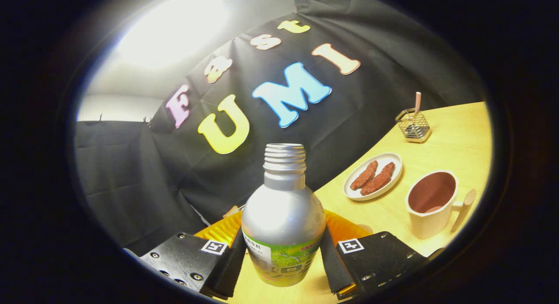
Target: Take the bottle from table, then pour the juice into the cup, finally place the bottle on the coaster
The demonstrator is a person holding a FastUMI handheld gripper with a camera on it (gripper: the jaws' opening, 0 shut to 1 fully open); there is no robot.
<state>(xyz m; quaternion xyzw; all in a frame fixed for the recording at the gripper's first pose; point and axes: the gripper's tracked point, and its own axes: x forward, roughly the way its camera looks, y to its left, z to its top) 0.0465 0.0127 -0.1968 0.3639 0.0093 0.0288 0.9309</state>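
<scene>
The tool (283, 258) has its two fingers closed onto the silver metal bottle with the green label and open threaded neck (283, 216), one finger pressing each side of the lower body, so the bottle stands gripped between them. Its cap is off and its long axis runs upright along the view, neck pointing away from the tool's base. It seems lifted, or at least tipped, off the yellow wooden surface (454, 138), though contact underneath cannot be told.

The cream cup with a brownish inside and a side handle (432, 203) sits to the right of the bottle and a little beyond the fingers, near the surface's right-hand edge. That is the relation the pour depends on: the neck must travel rightward and tip toward the cup's open mouth.

Directly behind the bottle lies a ribbed orange coaster (343, 227), partly hidden. Farther off are a white oval plate with two brown sausages (372, 176) and a small wire holder (413, 126).
</scene>
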